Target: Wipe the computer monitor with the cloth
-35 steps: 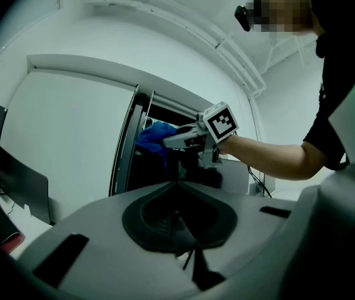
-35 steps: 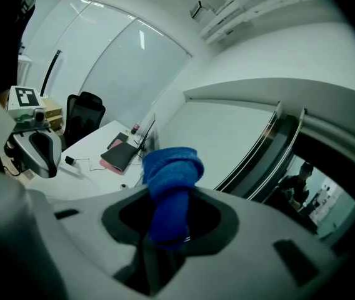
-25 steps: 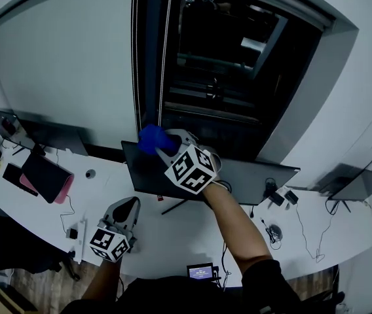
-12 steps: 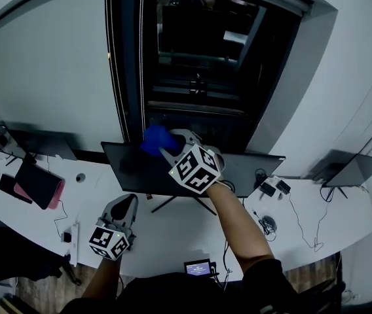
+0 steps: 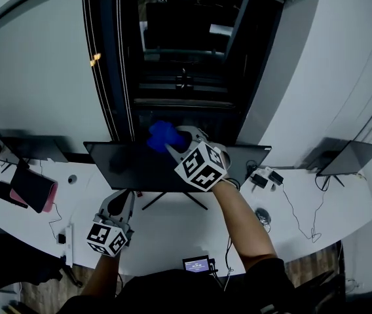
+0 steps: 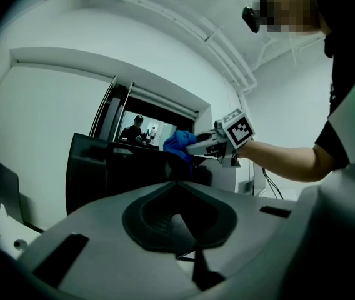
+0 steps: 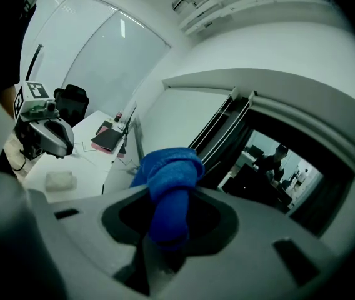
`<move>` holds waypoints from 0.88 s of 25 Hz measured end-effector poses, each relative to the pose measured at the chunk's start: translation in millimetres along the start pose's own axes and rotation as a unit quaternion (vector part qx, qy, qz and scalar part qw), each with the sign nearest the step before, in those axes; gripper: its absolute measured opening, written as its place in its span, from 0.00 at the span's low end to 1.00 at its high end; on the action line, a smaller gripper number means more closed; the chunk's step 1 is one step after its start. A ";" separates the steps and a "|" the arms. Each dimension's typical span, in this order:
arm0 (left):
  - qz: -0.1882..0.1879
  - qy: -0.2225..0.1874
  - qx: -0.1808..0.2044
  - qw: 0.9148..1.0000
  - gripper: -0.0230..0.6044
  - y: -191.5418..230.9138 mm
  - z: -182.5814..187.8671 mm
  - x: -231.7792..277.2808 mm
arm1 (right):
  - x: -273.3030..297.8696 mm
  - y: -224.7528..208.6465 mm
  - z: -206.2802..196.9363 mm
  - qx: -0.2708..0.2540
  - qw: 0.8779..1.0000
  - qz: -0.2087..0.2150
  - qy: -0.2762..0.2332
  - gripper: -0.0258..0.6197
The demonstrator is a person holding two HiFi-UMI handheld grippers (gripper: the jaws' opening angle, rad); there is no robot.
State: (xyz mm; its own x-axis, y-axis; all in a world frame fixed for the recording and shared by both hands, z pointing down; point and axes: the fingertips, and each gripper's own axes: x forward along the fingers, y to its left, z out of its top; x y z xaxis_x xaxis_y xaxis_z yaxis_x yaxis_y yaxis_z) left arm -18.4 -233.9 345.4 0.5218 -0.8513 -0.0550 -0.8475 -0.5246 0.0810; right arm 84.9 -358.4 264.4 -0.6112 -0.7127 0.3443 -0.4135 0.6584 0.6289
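Note:
A wide dark computer monitor (image 5: 140, 169) stands on the white desk (image 5: 173, 231). My right gripper (image 5: 177, 142) is shut on a bunched blue cloth (image 5: 162, 136), and the cloth sits at the monitor's top edge, left of its middle. In the right gripper view the cloth (image 7: 168, 180) fills the jaws. The left gripper view shows the monitor (image 6: 102, 167) with the cloth (image 6: 179, 144) at its upper right. My left gripper (image 5: 122, 203) hangs low over the desk in front of the monitor's left part, shut with nothing in it.
Behind the desk is a dark window (image 5: 179, 57) in a white wall. Other screens stand at far left (image 5: 42, 146) and far right (image 5: 343, 159). A dark tablet on a pink pad (image 5: 32, 188), cables (image 5: 297, 214) and a small lit device (image 5: 198, 264) lie on the desk.
My right gripper has carried the cloth to the right along the monitor's top edge. The left gripper has stayed low over the desk. The head view has shifted.

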 end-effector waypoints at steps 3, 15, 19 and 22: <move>-0.008 0.003 0.003 1.000 0.03 -12.2 -1.1 7.4 | -13.1 -8.3 -13.8 0.004 1.000 -0.008 0.005 0.23; -0.030 0.018 -0.003 0.999 0.03 -56.1 -17.3 37.2 | -59.9 -40.9 -66.5 0.022 0.999 -0.037 0.020 0.23; -0.038 0.022 -0.005 0.999 0.03 -71.1 -21.9 47.4 | -77.3 -51.2 -85.6 0.027 0.998 -0.046 0.026 0.23; -0.043 0.023 -0.005 0.999 0.03 -82.3 -23.5 55.3 | -90.5 -59.5 -100.4 0.034 0.998 -0.054 0.029 0.23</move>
State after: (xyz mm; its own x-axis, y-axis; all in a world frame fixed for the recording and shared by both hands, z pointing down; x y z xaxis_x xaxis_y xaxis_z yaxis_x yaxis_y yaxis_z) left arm 82.5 -237.9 359.0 0.5973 -0.8019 -0.0173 -0.7980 -0.5963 0.0872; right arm 232.5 -357.3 265.9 -0.5208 -0.7924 0.3175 -0.5211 0.5897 0.6169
